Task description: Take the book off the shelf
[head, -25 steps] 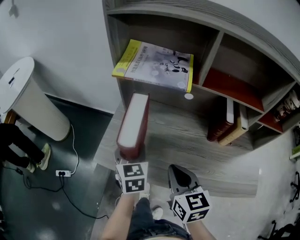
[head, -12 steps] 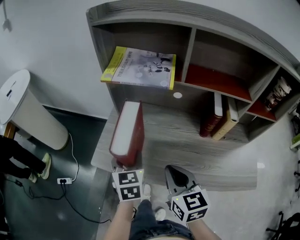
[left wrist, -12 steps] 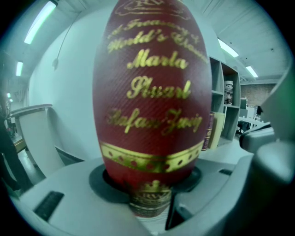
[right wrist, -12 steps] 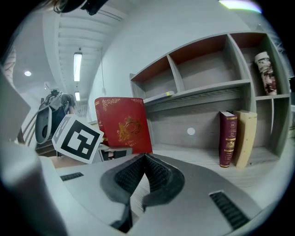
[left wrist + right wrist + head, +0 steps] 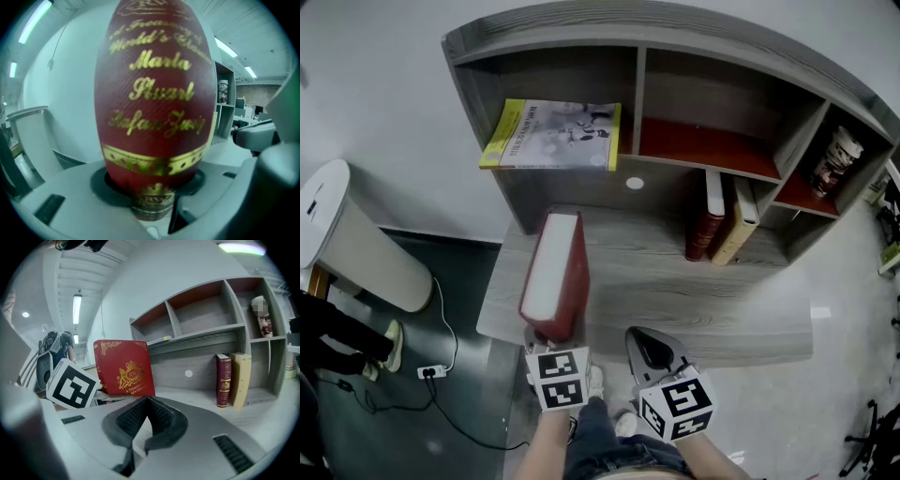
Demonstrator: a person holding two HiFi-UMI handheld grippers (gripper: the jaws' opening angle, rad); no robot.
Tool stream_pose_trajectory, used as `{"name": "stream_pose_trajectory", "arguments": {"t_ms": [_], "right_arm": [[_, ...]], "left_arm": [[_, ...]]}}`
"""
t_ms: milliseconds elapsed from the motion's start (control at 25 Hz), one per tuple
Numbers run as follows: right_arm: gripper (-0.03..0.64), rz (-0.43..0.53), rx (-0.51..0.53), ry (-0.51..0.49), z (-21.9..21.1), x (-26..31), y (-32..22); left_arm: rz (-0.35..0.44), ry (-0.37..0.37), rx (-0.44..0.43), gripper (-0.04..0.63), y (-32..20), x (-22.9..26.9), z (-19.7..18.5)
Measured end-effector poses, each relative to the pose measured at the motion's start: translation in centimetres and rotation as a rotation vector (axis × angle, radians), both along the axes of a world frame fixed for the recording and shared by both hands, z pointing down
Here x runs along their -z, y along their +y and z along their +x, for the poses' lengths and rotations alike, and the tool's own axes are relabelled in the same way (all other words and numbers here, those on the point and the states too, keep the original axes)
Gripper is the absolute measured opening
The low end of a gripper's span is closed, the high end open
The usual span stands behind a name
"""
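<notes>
Left tongs (image 5: 547, 335) clamp book (image 5: 553, 277), farther from shelf (image 5: 639, 103)

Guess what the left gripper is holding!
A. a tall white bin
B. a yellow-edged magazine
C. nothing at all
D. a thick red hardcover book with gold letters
D: the thick red hardcover book with gold letters stands clamped between the fingers of the left gripper, out in front of the grey wooden shelf.
</notes>
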State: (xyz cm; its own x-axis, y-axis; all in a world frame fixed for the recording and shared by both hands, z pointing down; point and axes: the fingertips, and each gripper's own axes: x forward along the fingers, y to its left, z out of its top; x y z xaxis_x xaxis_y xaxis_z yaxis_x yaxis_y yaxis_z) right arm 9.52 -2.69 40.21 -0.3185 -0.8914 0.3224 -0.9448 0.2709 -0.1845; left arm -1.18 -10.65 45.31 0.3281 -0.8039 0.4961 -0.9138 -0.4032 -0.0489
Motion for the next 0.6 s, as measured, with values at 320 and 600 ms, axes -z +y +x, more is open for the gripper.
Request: {"name": "stream_pose_trajectory", "arguments": {"t_ms": [320,600], "right_arm": [[0.008,0.008,-0.040,0.000,1.0,0.3,1.3],[0.008,0.026,-0.093,0.013,2.0,0.8,2.4]], "left_arm": [[0.025,0.014,-0.035,0.216,1.1,1.3,1.2],[0.029,0.023,-0.063,0.216,2.6,2.3,1.8]]}}
